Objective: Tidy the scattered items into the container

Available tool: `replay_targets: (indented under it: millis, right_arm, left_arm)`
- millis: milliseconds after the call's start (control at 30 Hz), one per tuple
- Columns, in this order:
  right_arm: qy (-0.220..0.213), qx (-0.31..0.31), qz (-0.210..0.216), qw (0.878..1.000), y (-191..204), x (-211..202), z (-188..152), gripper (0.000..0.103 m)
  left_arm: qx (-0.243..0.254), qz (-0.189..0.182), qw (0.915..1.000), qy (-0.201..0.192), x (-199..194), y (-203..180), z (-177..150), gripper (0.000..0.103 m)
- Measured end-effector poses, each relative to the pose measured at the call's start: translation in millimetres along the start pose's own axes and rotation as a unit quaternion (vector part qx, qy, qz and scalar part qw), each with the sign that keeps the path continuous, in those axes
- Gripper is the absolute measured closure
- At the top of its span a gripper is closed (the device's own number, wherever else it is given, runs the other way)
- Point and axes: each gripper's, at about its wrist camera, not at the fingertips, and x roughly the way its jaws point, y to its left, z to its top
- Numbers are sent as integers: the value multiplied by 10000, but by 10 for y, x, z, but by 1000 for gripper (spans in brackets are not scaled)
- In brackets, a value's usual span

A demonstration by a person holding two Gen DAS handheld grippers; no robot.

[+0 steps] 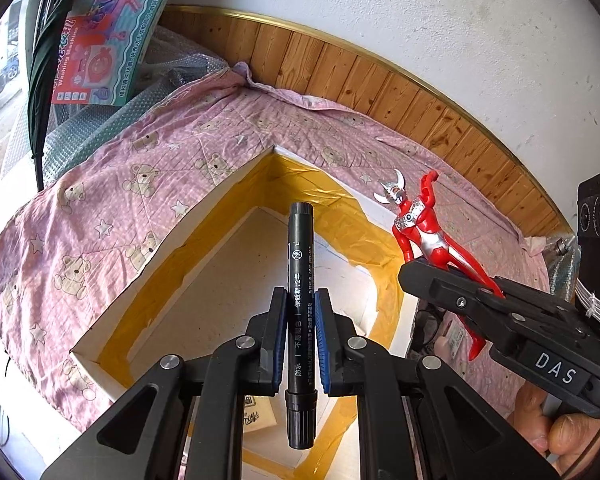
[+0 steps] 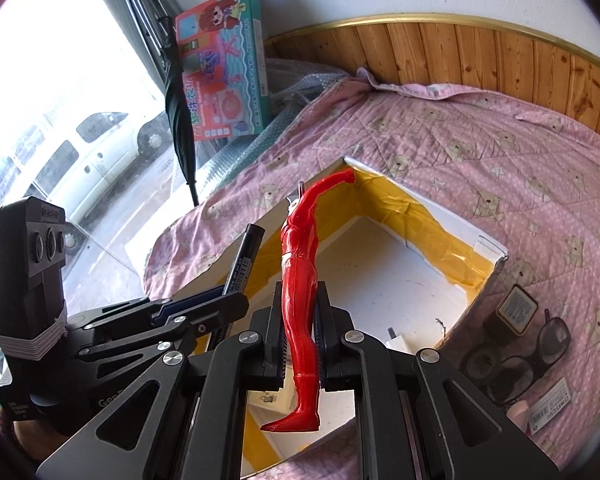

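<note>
The left gripper [image 1: 296, 344] is clenched on a black marker [image 1: 300, 312] around its middle, the barrel running straight along the fingers, so it should drop lengthwise once released. The right gripper [image 2: 298, 320] grasps a red figure [image 2: 300, 280] at the legs, feet hanging below the pads and its raised arm pointing ahead, at 12 o'clock in its view; a mid-body hold keeps each long thing from swinging. Both hang over the open box [image 1: 168, 248], a white carton lined with yellow tape that sits on the pink bedspread [image 1: 100, 200]. The two grippers are just beside each other, the right one at 3 o'clock in the left view, so I judge one should release first to avoid a knock. The box floor ahead looks mostly bare, with small things only near its closer end. Glasses [image 2: 540, 344] and small packets lie on the bedspread outside the box wall at 4 o'clock in the right view, not yet tidied.
</note>
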Motion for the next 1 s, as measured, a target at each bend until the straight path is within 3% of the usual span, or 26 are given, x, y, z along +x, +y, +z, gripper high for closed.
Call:
replay_targets:
  millis: [400,567,1000]
  right_arm:
    - [429,109,-64,9990,-119,392,148,91]
    - [703,127,-150,9973,-195,546,179,91]
    - [1258,198,-353,9912,-415,878,209,91]
  left_arm:
    - [-137,-24,9993,335,280,20,152,89]
    - [-346,-125,9972,647,457,81,209,89]
    - [-616,62,9907,1211,955,201,312,89]
